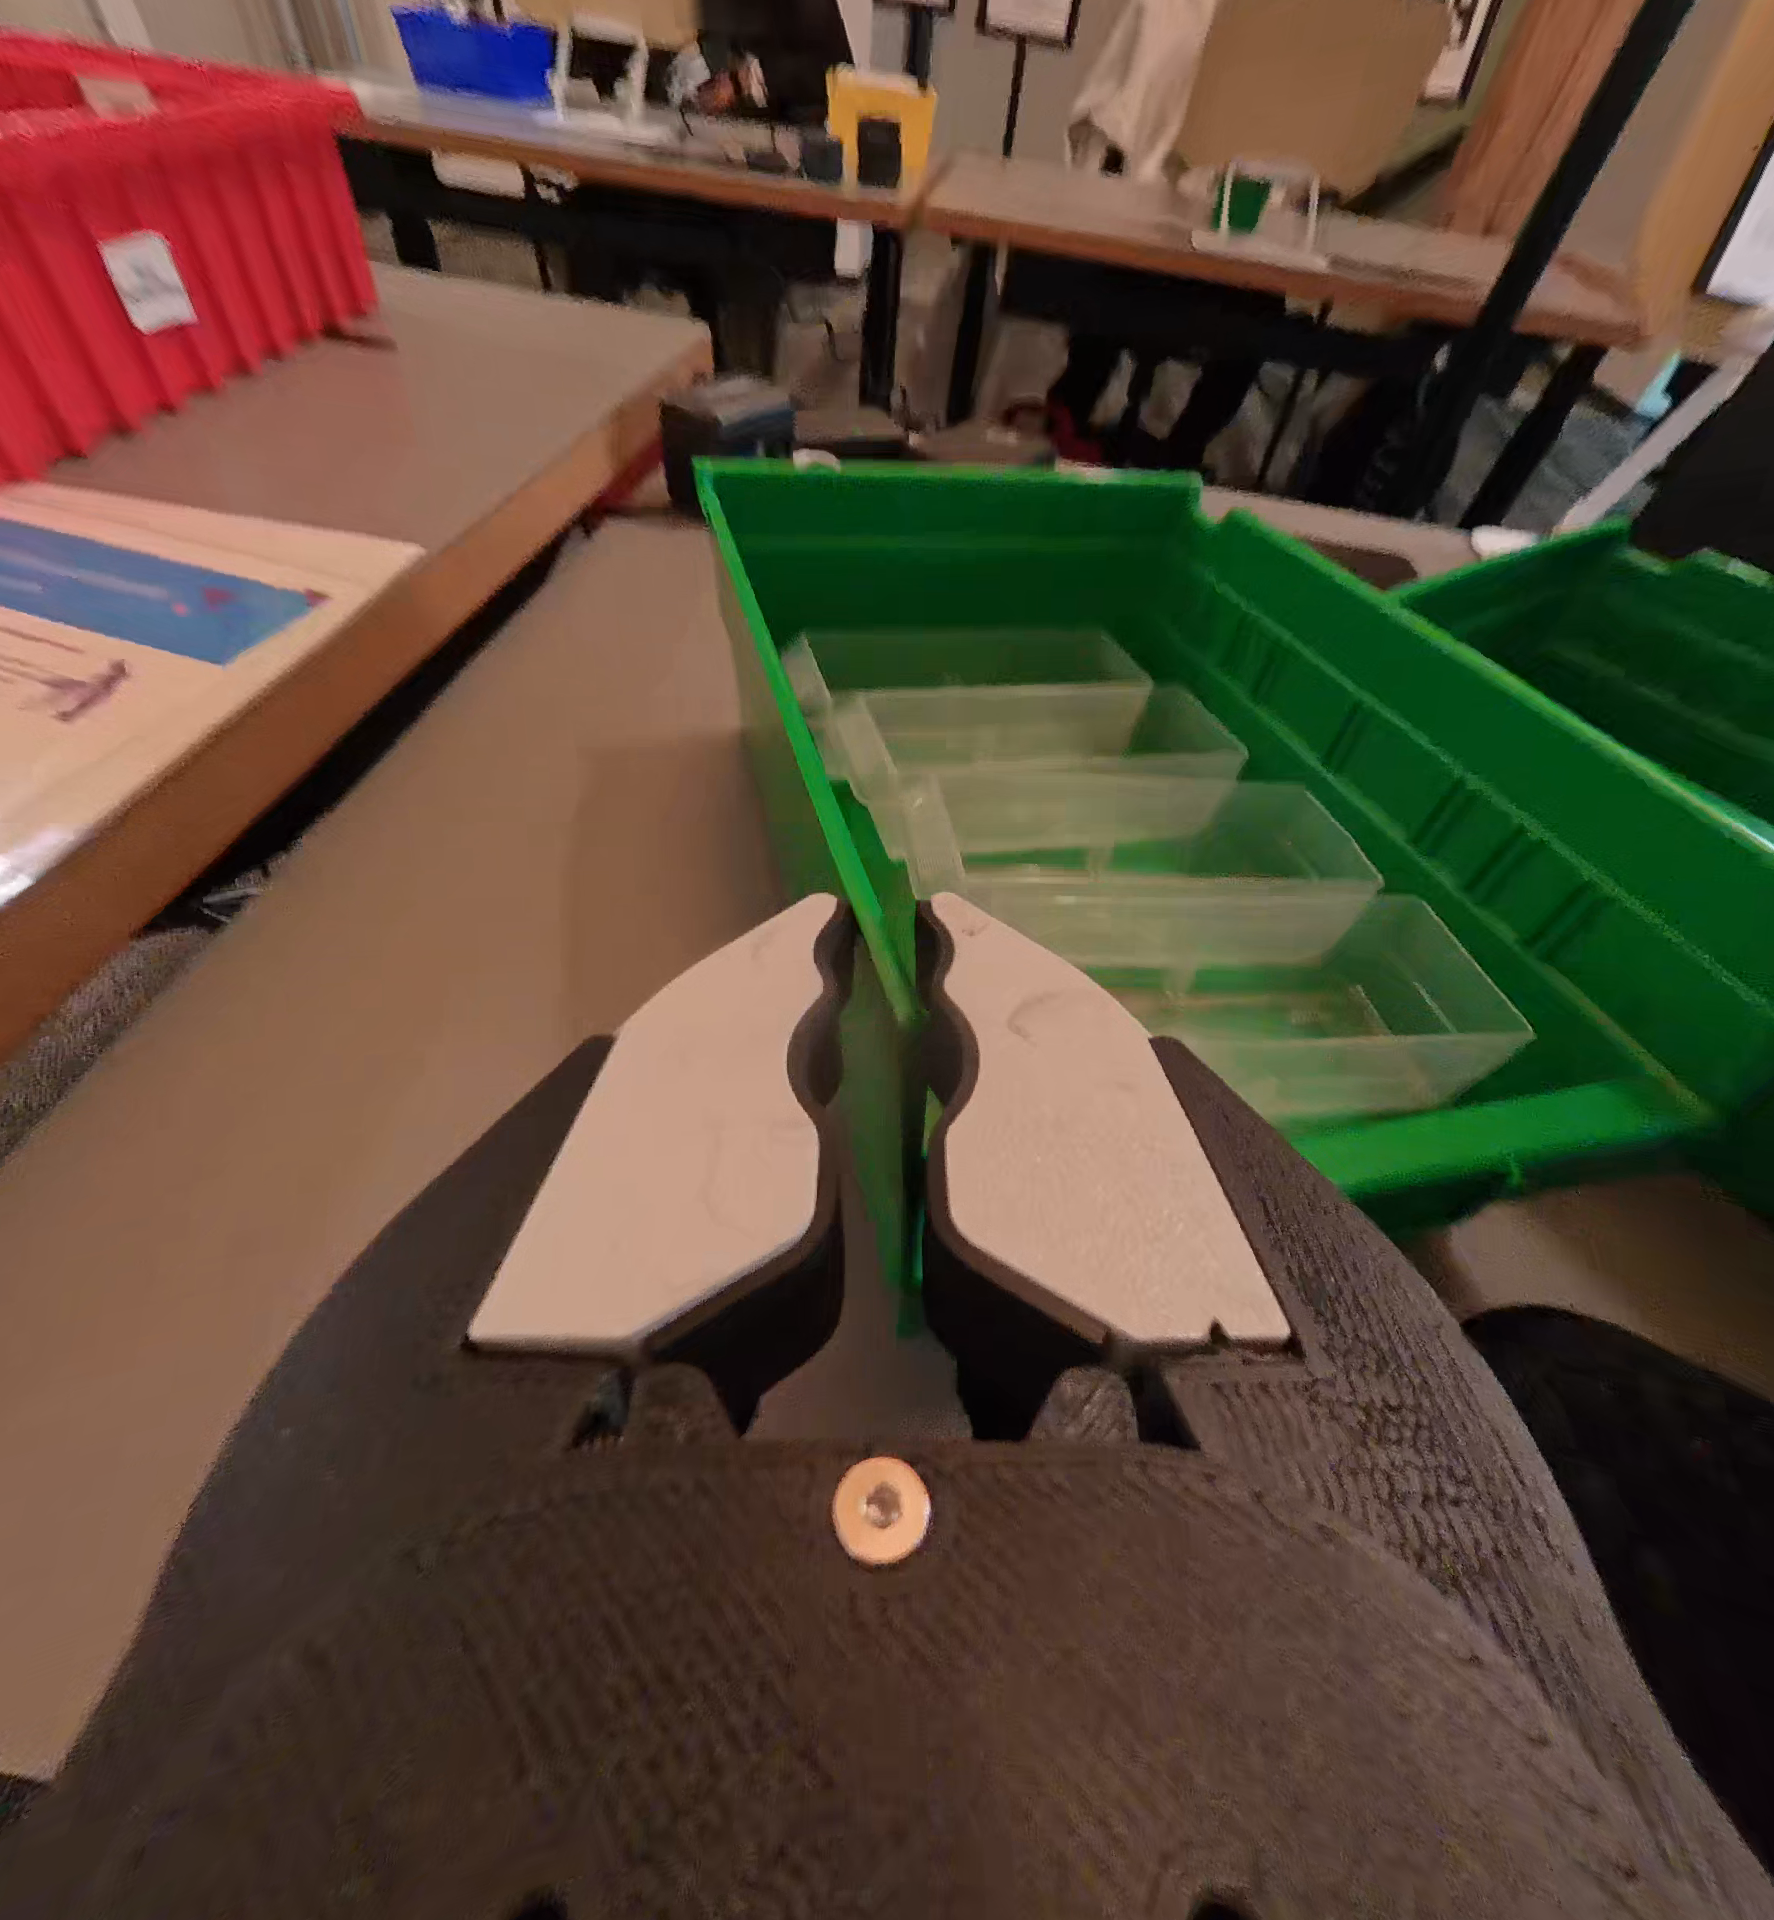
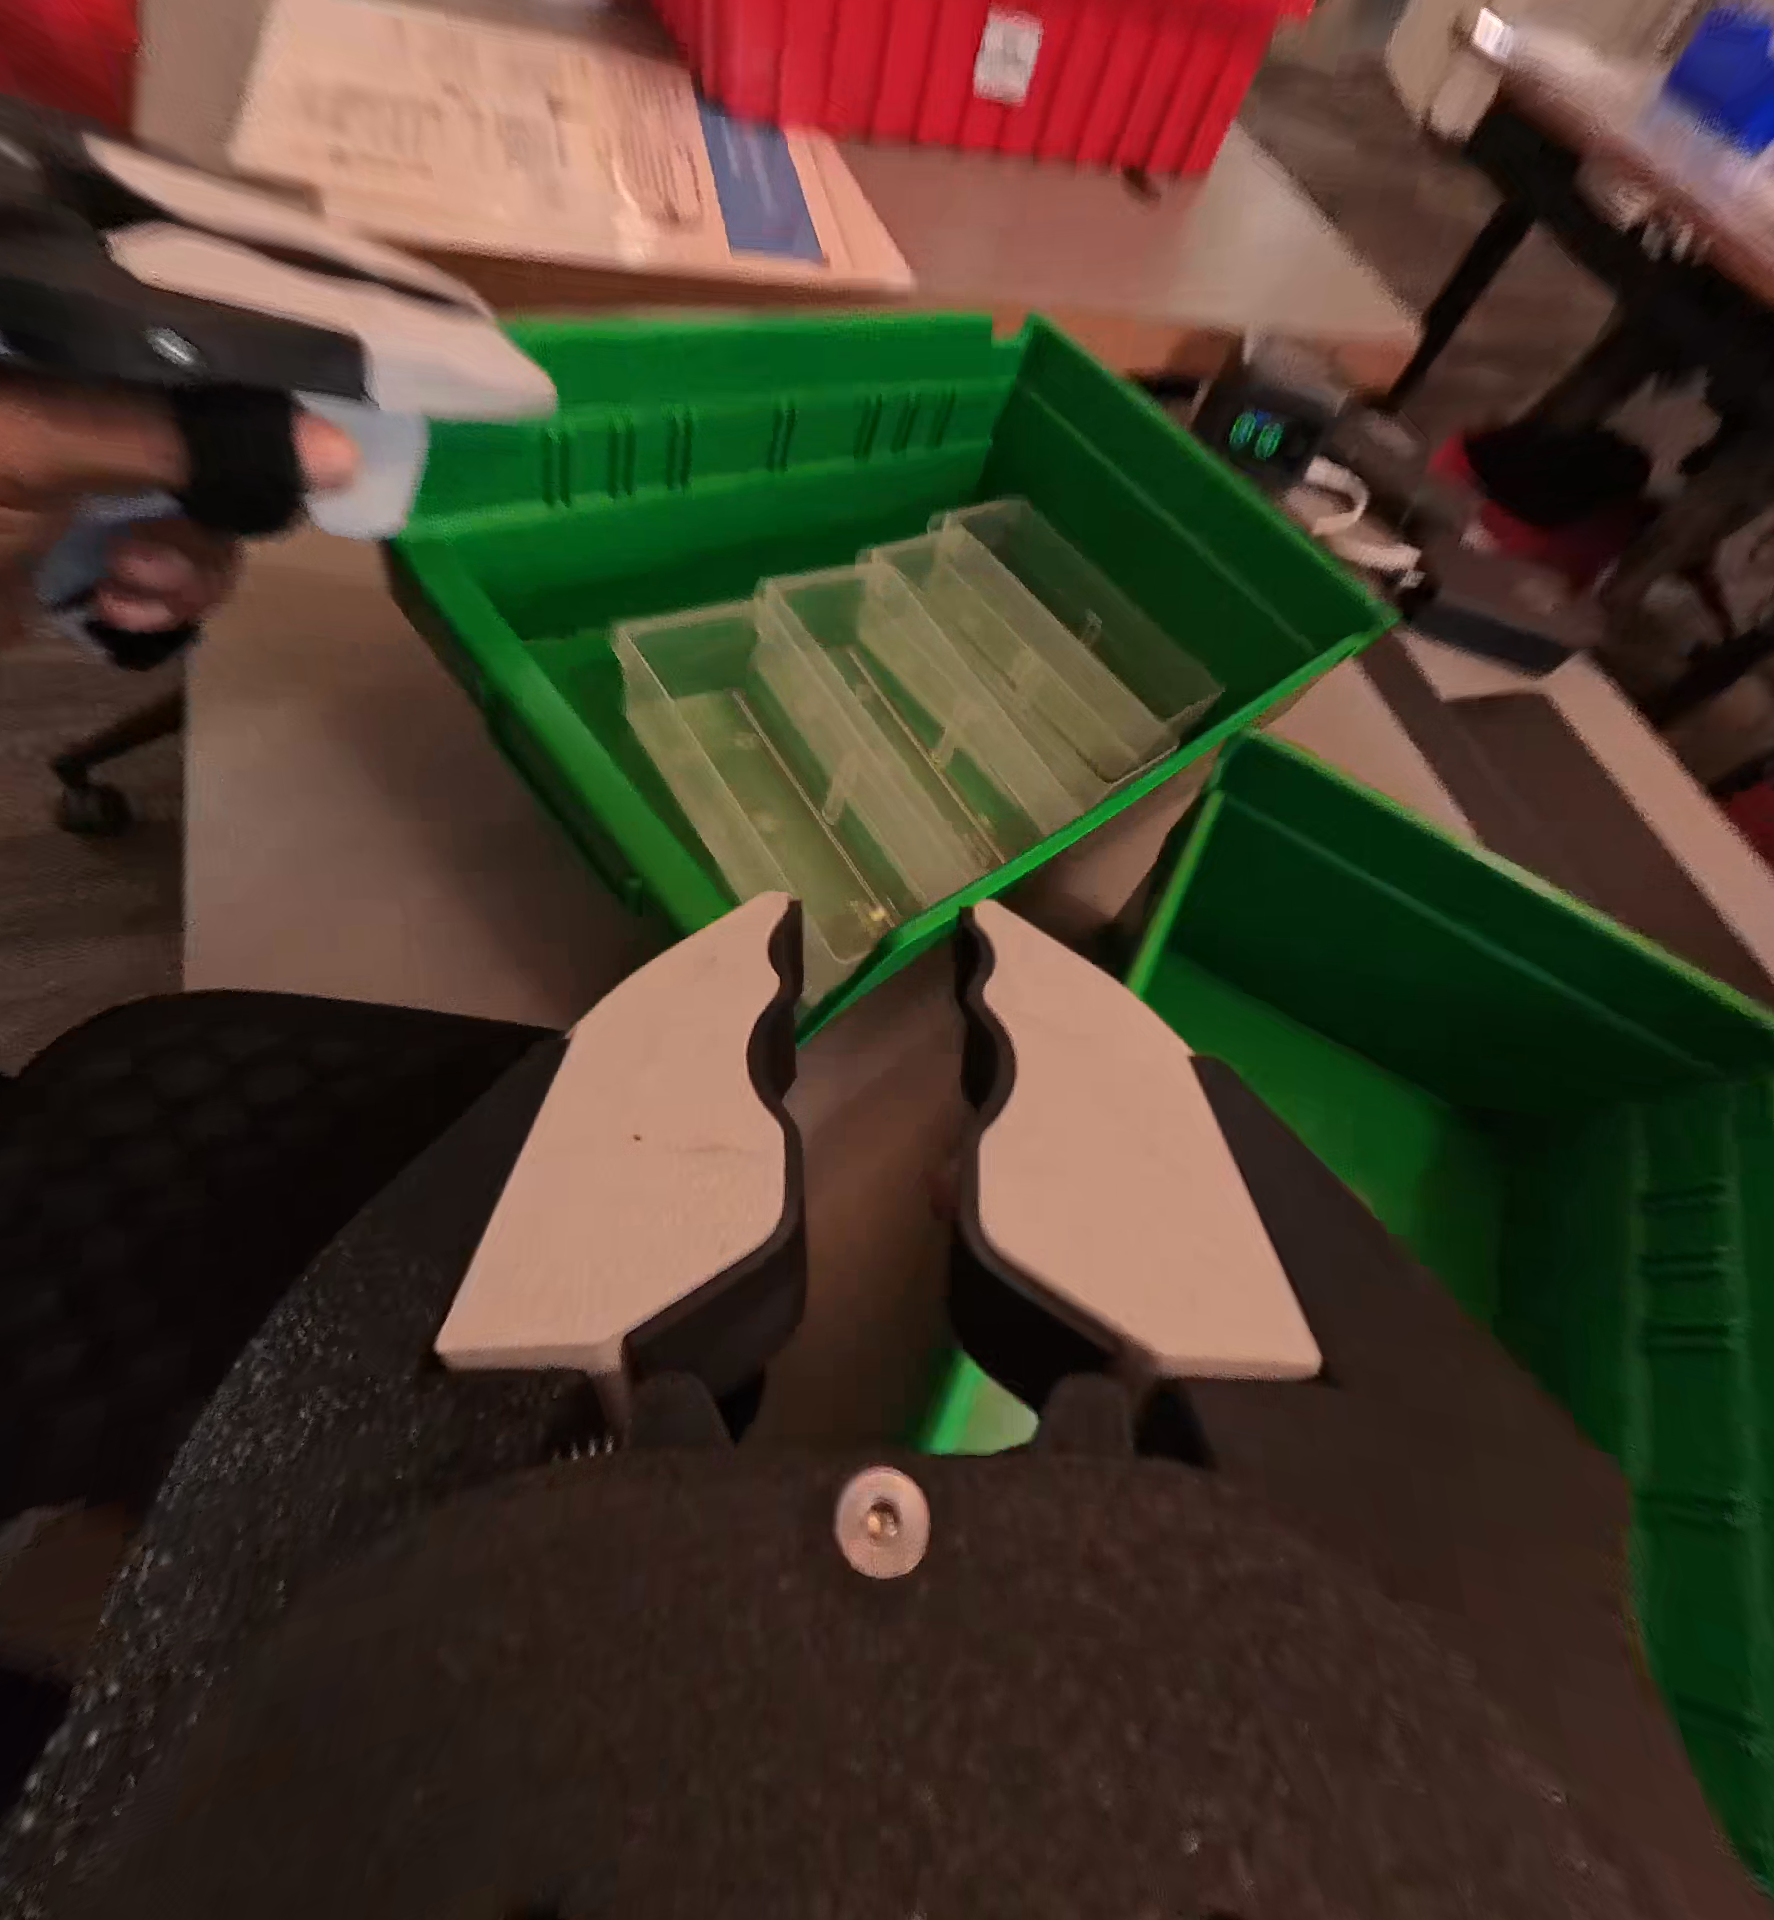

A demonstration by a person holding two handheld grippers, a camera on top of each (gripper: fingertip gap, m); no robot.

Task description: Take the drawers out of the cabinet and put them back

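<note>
Clear drawers: stacked overlapping inside near green bin, out of the cabinet, none in view. Left gripper pinched on bin's left wall, likely steadying it. Right gripper spread, empty, near bin's right rim. Second green bin just right.

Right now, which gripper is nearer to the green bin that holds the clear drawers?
Left. The left gripper is shut on a side wall of the green bin. The right gripper is open beside the opposite rim, not touching, fingers apart.
</note>
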